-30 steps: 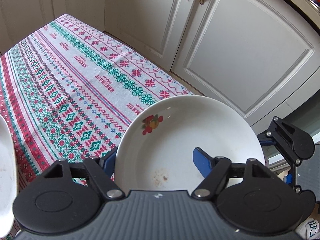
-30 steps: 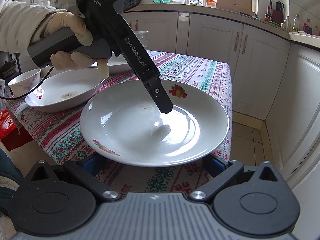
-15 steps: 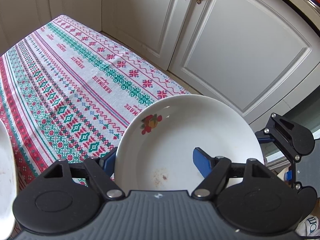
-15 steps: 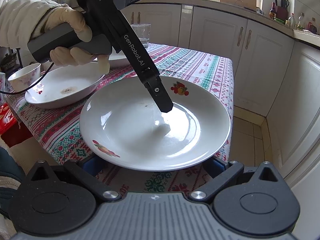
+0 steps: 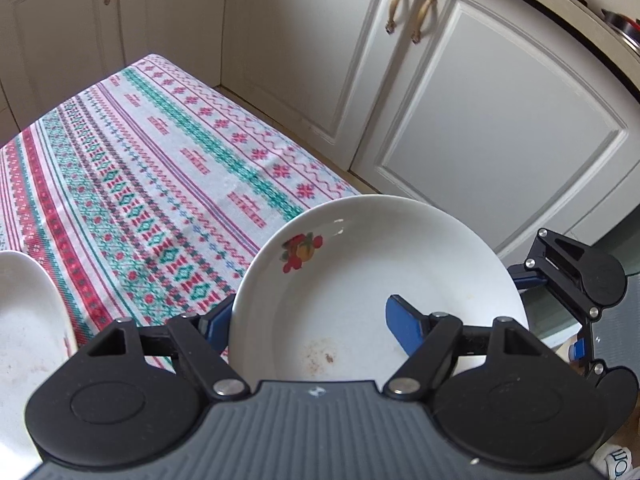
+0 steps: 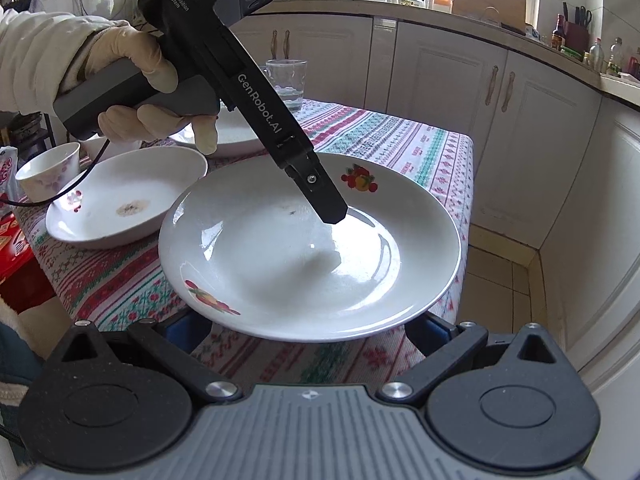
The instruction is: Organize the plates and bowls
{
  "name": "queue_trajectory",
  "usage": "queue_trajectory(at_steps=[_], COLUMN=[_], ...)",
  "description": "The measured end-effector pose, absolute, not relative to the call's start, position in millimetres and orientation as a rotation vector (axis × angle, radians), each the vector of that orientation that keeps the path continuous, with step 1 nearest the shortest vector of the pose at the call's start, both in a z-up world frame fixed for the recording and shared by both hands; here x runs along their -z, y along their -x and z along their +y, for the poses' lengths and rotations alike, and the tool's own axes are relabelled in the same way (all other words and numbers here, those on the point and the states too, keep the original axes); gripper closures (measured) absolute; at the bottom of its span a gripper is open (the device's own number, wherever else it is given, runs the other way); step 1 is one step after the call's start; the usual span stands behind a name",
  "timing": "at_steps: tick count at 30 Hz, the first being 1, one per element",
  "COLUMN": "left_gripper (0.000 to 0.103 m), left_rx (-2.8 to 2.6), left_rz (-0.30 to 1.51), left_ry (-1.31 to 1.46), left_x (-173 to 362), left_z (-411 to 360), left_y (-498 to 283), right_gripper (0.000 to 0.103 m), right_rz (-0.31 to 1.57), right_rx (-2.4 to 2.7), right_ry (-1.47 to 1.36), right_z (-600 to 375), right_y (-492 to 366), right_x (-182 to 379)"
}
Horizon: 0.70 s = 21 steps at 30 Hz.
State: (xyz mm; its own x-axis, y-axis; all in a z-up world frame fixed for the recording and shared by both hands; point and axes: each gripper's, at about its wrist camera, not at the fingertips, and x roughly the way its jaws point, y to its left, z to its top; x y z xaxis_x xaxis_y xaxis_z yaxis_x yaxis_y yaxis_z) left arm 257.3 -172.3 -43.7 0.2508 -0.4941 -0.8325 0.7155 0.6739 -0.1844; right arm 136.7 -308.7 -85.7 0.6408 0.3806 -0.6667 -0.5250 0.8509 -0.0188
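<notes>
In the lower centre of the left wrist view, the plate [image 5: 360,292] is pinched at its near rim by the left gripper [image 5: 308,320]: one blue finger [image 5: 404,322] lies on the inner surface, the other [image 5: 218,320] under the rim at the left. The round plate has no long axis; it tilts, face toward the camera, its fruit motif [image 5: 301,251] toward the upper left. It hangs above the edge of the tablecloth [image 5: 140,184], with cabinet doors [image 5: 496,128] behind it. The right gripper [image 5: 576,292] shows at the right edge, just beside the plate rim. A second dish [image 5: 24,320] lies at the left edge.

In the centre of the right wrist view, the plate [image 6: 310,248] lies nearly level, face up, above the table corner. The left gripper [image 6: 320,192], held by a gloved hand [image 6: 136,92], clamps its far rim. The right gripper's [image 6: 308,332] fingers are spread wide below the near rim, gripping nothing. Upper left stand a dish [image 6: 120,200], a cup [image 6: 50,170] and a glass [image 6: 287,82].
</notes>
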Motion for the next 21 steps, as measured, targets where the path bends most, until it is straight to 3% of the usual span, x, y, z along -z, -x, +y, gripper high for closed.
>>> queue_trajectory(at_steps=[21], left_gripper=[0.026], left_rx=[0.784], left_rz=[0.994], left_ry=[-0.217], left_x=[56.9], left_z=[-174.0], left_y=[-308.3], right_gripper=[0.0], right_rz=[0.75], right_rx=[-0.552], right_ry=[0.239], right_z=[-310.8], right_y=[-194.0], right_x=[101.4])
